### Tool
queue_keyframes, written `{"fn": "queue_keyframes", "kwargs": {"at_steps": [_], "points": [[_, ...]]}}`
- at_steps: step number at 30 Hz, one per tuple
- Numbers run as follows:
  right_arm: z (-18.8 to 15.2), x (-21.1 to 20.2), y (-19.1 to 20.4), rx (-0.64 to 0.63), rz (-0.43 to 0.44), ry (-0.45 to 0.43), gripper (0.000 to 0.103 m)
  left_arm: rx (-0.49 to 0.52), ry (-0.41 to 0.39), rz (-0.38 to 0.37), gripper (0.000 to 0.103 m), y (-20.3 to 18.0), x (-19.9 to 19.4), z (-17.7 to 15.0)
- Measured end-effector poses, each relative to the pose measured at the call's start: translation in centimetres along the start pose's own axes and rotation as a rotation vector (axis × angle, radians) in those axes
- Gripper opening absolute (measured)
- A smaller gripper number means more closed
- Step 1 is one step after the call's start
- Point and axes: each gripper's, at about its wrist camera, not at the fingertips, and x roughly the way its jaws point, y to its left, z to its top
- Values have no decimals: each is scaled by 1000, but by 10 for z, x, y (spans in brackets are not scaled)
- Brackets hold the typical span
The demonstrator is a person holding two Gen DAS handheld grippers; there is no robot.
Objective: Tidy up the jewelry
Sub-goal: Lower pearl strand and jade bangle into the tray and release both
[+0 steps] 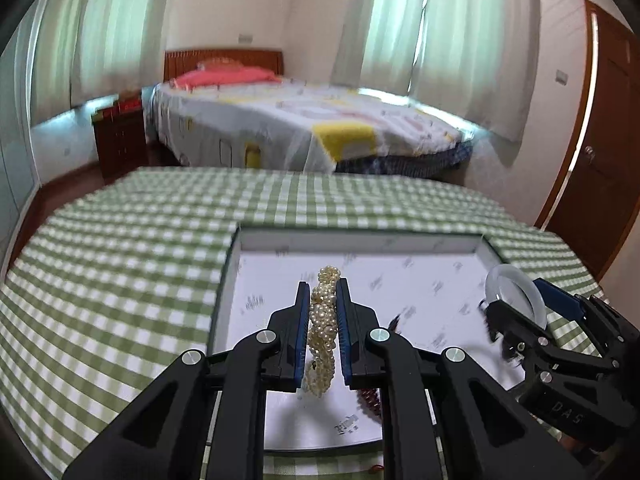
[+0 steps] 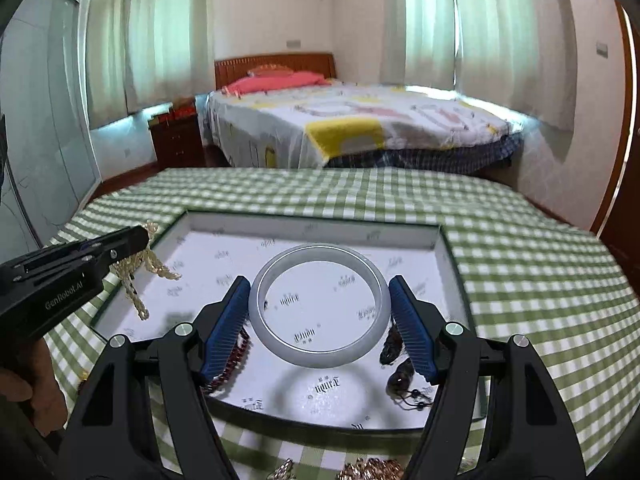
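Left hand-held gripper (image 1: pixel 323 292) clamping tight on the pearl bracelet (image 1: pixel 322 328), dangling it over the white tray (image 1: pixel 256 280) on the green-checked counter (image 1: pixel 120 264). Right hand-held gripper (image 2: pixel 320 292) pinching the pale jade bangle (image 2: pixel 319 306) from 9 and 3 o'clock, hovering it flat above the same tray. Dark red beads (image 2: pixel 234 356) lying on the tray at about 8 o'clock of the bangle, dark pendant (image 2: pixel 402 376) sitting at 4 o'clock.
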Motion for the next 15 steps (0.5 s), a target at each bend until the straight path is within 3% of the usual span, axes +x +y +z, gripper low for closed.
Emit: {"fn": "queue_keyframes", "kwargs": {"at_steps": [5, 15], "points": [[-7, 26, -1, -2, 0, 84, 69, -11, 93, 8, 14, 6, 25, -11], [-10, 51, -2, -6, -5, 192, 69, -31, 178, 9, 14, 12, 41, -17]]}}
